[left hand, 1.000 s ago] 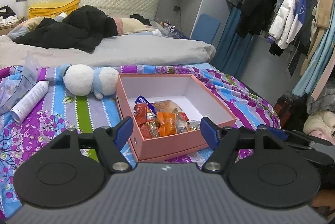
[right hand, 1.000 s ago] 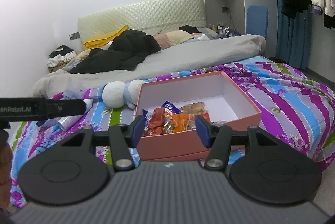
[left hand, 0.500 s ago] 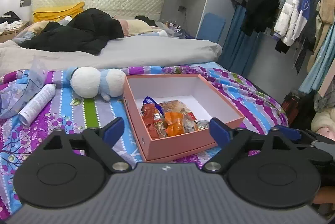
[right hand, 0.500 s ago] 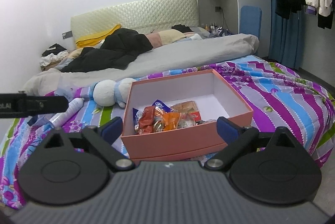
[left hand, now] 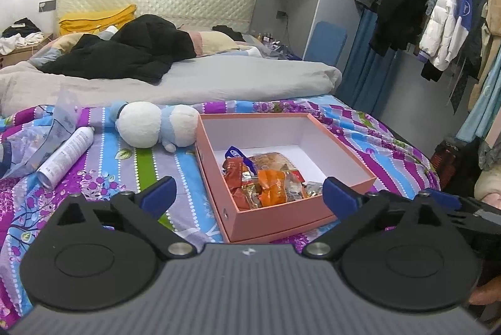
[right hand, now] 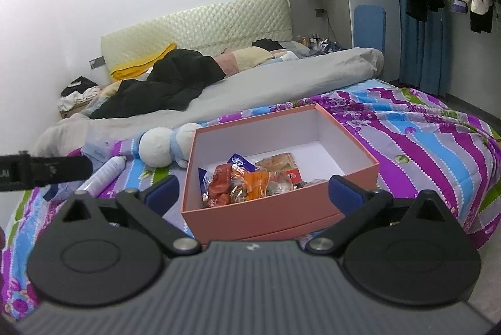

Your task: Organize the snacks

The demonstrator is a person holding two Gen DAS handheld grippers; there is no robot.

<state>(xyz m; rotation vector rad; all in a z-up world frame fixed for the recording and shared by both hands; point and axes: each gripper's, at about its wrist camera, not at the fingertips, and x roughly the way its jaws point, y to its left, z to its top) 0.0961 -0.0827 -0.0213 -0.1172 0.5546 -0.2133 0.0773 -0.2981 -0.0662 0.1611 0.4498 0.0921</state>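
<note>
A pink cardboard box point(left hand: 275, 222) lies open on the striped bedspread, its white inside showing. Several wrapped snacks point(left hand: 266, 181), orange, red and blue, are piled in its near left corner. My left gripper point(left hand: 249, 194) hovers just in front of the box, jaws opening wide, with nothing gripped between the blue fingertips. In the right wrist view the same box point(right hand: 266, 219) and snacks point(right hand: 247, 181) sit straight ahead. My right gripper point(right hand: 253, 191) is also in front of the box, its jaws opening and empty.
A white and blue plush toy point(left hand: 153, 128) lies left of the box. A white spray can point(left hand: 65, 158) and a clear plastic bag point(left hand: 62, 115) lie further left. Behind are a grey duvet point(left hand: 219, 81) and a black jacket point(left hand: 134, 53). Hanging clothes point(left hand: 444, 25) fill the right.
Both grippers' jaws have spread much wider apart. The box and the snacks have not moved, and nothing was picked up.
</note>
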